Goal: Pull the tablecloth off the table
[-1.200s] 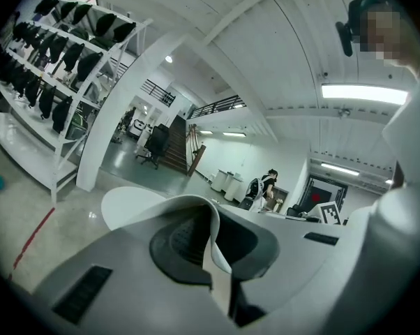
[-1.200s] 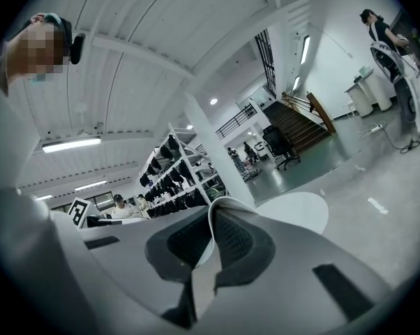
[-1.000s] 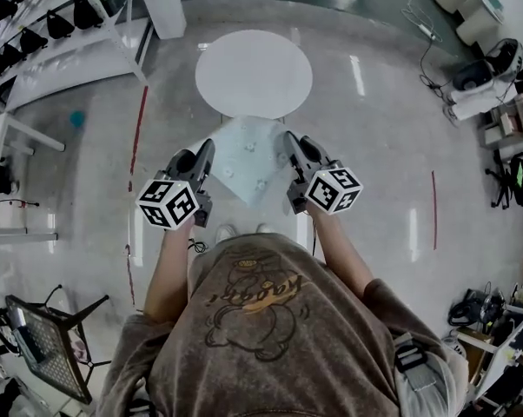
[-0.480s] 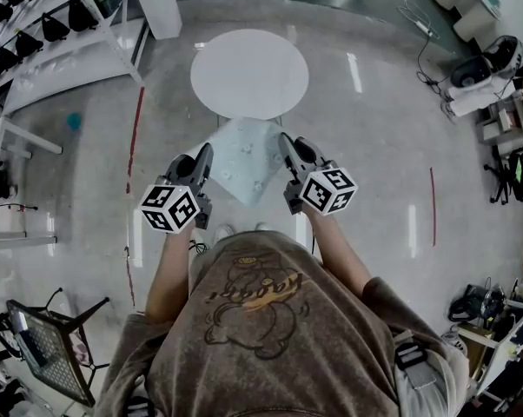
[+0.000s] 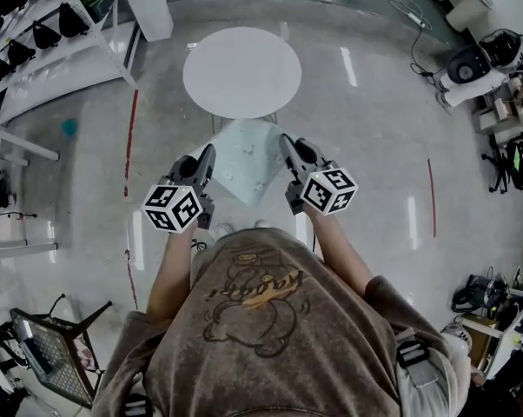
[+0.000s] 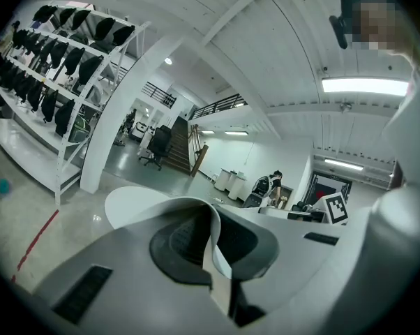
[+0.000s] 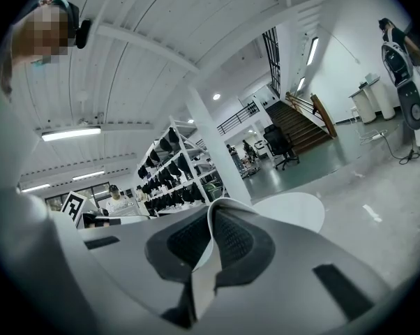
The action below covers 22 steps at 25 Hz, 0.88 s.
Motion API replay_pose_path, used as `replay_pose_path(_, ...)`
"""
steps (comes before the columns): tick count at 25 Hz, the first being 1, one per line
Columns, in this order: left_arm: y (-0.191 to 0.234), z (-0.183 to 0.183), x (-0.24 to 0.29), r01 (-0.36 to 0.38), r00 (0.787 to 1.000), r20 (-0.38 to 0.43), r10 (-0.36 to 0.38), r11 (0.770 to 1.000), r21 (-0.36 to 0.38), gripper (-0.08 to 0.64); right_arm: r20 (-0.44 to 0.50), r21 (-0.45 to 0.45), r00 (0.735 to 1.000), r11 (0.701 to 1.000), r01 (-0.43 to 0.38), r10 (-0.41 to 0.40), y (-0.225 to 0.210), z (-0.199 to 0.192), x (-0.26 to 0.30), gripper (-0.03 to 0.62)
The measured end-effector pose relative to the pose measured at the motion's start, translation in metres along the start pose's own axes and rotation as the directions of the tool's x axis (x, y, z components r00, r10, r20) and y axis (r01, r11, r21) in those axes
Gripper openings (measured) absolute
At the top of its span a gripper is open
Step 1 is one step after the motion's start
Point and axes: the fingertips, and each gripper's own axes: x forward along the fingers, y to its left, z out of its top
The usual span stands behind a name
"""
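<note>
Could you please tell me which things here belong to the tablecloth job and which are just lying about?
Job in hand:
tablecloth; round table; left hand-held gripper and right hand-held gripper, both shut on the cloth's edge.

Lying about:
shelf rack; mesh chair; small teal thing.

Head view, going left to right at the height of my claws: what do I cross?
Left red floor line → left claw → tablecloth → right claw → right red floor line.
</note>
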Motion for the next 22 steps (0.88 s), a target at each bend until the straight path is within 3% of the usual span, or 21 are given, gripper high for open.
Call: replay_pose_path(22, 0.007, 0.001, -0.011, 0.000, 1.000, -0.013, 0.000, 1.000, 0.002, 0.021, 0.005, 0.020, 1.000, 1.000, 0.006, -0.006, 0.012, -0.011, 0.003, 0.011)
